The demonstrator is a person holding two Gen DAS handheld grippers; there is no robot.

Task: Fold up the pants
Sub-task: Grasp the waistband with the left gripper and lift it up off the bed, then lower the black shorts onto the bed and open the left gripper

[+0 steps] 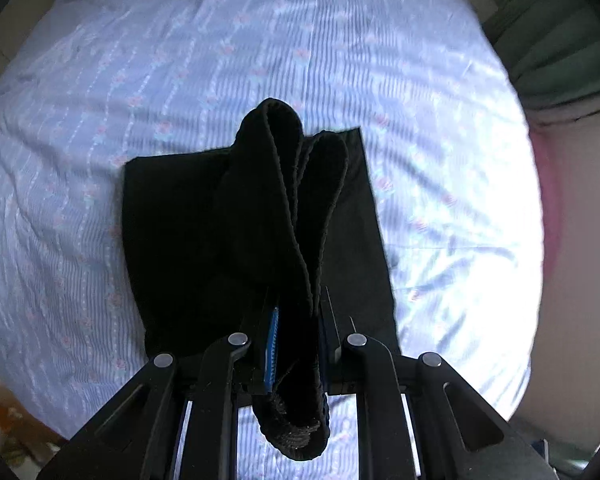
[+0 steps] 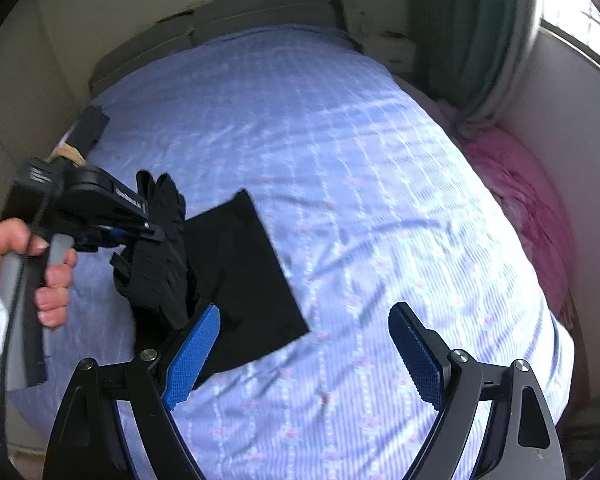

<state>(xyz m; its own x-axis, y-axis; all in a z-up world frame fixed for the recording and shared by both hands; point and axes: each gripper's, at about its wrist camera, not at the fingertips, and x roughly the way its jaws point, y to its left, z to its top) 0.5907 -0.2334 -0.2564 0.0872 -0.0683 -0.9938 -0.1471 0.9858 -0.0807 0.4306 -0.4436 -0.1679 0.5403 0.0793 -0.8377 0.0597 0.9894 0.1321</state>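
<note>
Black pants (image 1: 180, 232) lie partly folded flat on the blue bed sheet (image 1: 260, 48). My left gripper (image 1: 296, 320) is shut on a bunched end of the pants and holds it raised above the flat part. In the right wrist view the left gripper (image 2: 140, 236) shows at the left, held in a hand, with the bunched cloth hanging from it beside the flat pants (image 2: 244, 272). My right gripper (image 2: 304, 344) is open and empty, above the sheet just right of the pants.
A pink cloth (image 2: 528, 216) lies along the bed's right side by the wall. A green curtain (image 2: 468, 32) hangs at the back right. A grey headboard (image 2: 260, 4) stands at the far end. A dark object (image 2: 88, 128) lies at the bed's far left edge.
</note>
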